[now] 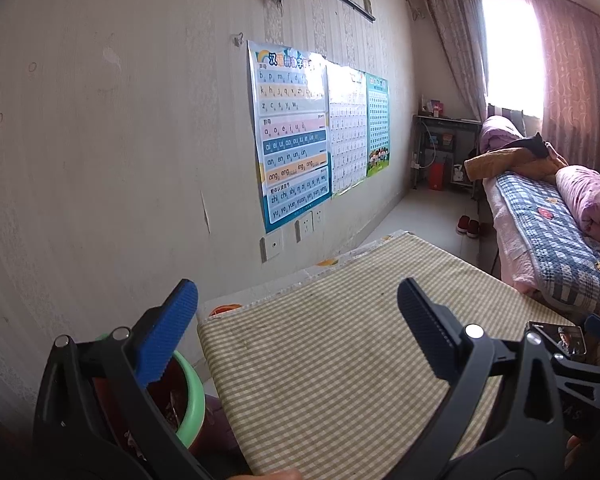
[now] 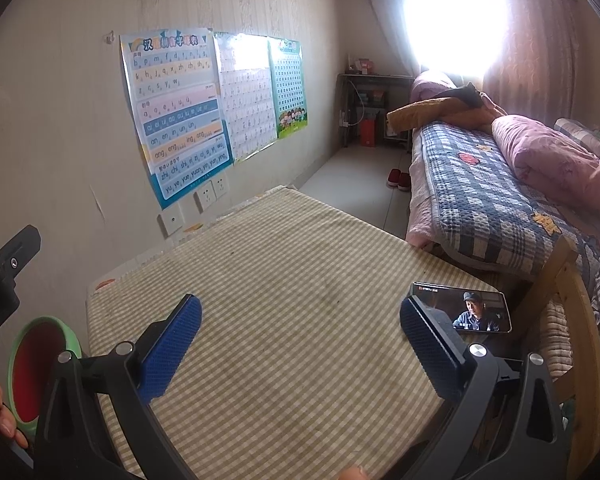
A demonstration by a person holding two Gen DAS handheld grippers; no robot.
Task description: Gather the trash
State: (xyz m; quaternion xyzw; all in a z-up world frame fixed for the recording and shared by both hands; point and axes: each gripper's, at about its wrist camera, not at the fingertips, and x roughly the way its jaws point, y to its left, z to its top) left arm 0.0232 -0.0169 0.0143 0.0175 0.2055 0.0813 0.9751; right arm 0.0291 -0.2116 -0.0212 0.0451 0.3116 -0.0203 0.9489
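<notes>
A green-rimmed trash bin with a red liner [image 2: 36,372] stands on the floor at the left of the table; in the left wrist view the bin [image 1: 188,392] shows behind the left finger, with some scraps inside. My left gripper [image 1: 296,332] is open and empty above the table's left edge. My right gripper [image 2: 300,344] is open and empty above the checked tablecloth [image 2: 300,280]. No loose trash shows on the cloth.
A phone [image 2: 476,312] playing a video lies at the table's right edge, also in the left wrist view [image 1: 564,340]. A wooden chair [image 2: 572,320] stands right of the table. A bed [image 2: 480,200] with quilts lies beyond. Posters [image 2: 176,120] hang on the left wall.
</notes>
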